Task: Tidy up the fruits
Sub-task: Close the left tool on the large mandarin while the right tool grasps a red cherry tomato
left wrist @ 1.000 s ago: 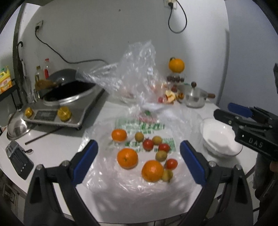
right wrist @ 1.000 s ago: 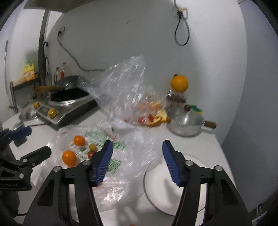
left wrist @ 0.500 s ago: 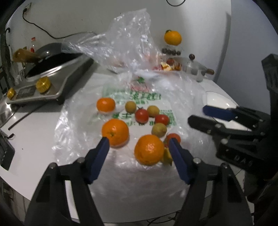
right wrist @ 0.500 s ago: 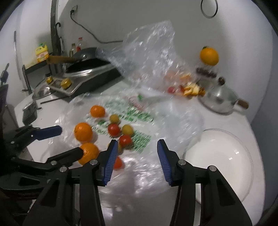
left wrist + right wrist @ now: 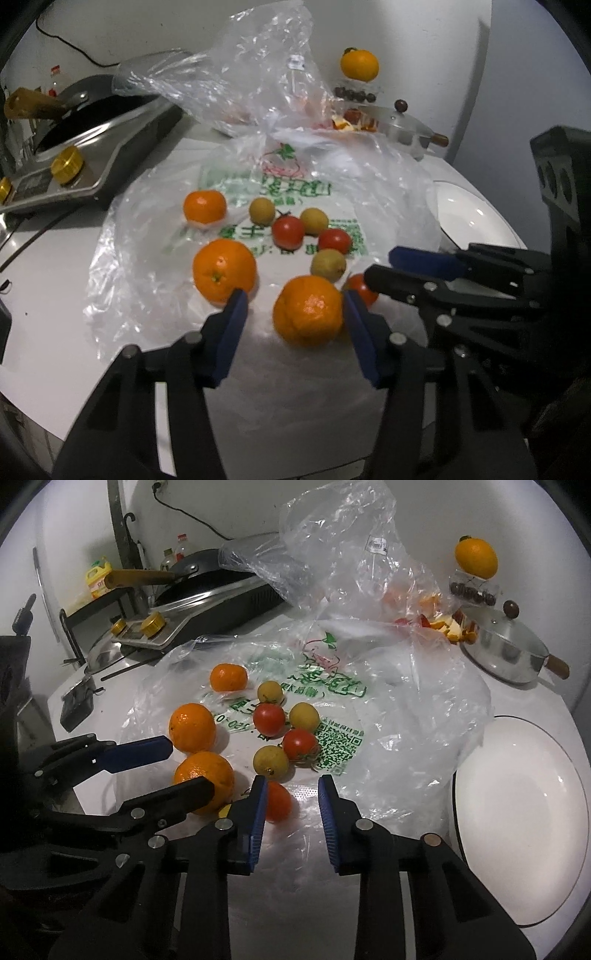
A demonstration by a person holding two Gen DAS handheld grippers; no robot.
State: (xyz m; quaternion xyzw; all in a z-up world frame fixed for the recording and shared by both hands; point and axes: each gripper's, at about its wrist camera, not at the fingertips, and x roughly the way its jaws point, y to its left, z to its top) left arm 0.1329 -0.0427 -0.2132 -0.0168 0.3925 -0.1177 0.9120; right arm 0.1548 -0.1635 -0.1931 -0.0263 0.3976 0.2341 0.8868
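Three oranges, red tomatoes and small yellow-green fruits lie on a flattened printed plastic bag (image 5: 295, 192). My left gripper (image 5: 295, 321) straddles the nearest orange (image 5: 308, 310). Its jaws are closing: the right pad is at the peel and the left pad stands apart. A second orange (image 5: 224, 269) lies just beyond the left fingertip. My right gripper (image 5: 291, 808) is closing to a narrow gap. A tomato (image 5: 279, 801) lies by its left pad, half hidden behind that finger, and the right pad is apart from it. A white plate (image 5: 517, 812) sits to the right.
An induction cooker with a wok (image 5: 207, 587) stands at the back left. A lidded steel pot (image 5: 506, 653) and a crumpled clear bag (image 5: 351, 554) with fruit scraps are at the back, and an orange (image 5: 475, 558) sits on a box. The table's front edge is just below both grippers.
Both grippers have sunk toward the fruit and tilted downward while their jaws narrowed. The left now brackets the nearest orange. The right has come in beside a tomato.
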